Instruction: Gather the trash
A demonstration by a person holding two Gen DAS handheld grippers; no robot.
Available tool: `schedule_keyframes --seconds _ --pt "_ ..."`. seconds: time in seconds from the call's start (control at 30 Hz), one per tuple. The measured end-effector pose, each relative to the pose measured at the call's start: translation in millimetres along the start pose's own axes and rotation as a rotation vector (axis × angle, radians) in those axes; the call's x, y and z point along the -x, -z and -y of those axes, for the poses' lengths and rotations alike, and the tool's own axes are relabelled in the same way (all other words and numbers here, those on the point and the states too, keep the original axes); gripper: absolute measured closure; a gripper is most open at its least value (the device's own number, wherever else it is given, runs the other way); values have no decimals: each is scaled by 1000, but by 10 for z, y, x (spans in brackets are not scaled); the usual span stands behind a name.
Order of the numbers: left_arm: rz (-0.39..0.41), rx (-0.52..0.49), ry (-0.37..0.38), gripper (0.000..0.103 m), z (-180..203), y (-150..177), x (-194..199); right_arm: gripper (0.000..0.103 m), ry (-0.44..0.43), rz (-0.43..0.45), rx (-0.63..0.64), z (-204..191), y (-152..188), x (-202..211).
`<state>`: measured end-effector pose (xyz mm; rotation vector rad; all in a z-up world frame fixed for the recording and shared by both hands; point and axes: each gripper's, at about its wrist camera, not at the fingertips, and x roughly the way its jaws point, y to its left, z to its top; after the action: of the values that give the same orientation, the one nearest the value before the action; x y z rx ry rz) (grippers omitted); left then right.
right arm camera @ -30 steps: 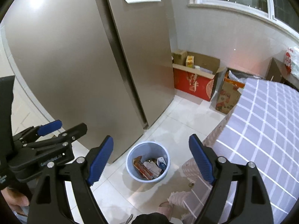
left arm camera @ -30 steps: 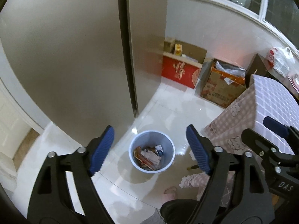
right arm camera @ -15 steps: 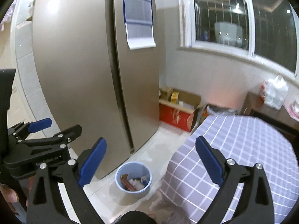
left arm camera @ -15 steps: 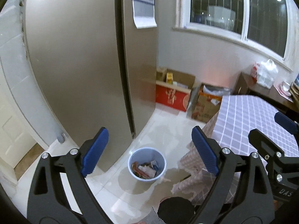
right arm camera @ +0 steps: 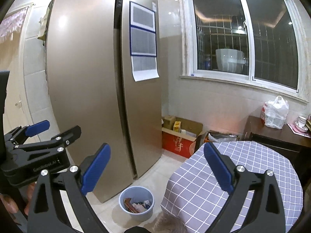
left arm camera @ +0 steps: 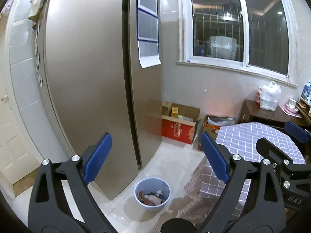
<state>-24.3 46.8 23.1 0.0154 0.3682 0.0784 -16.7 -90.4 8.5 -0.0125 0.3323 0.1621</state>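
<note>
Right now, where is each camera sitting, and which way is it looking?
Left wrist: sits on the left hand-held gripper, open and empty, looking slightly down past the fridge at the bin; the right hand-held gripper shows at its right edge.
Right wrist: sits on the right hand-held gripper, open and empty, facing the same way; the left gripper and a hand show at its left.
Shared: fridge, bin, checked table, window.

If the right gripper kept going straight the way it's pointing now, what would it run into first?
Probably the refrigerator. The open right gripper holds nothing and points slightly downward toward the fridge's right edge. The checked tablecloth lies under its right finger and might graze it first; depth is hard to judge here.
</note>
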Motion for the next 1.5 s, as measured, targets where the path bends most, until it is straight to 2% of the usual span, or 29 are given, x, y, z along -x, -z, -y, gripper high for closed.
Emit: schedule_keyframes --seconds 0.33,1.5 --pt "48 -32 11 12 77 -22 188 7 -9 31 -11 51 -19 147" --pt "28 -50 26 12 100 38 116 7 -15 20 -39 56 17 64"
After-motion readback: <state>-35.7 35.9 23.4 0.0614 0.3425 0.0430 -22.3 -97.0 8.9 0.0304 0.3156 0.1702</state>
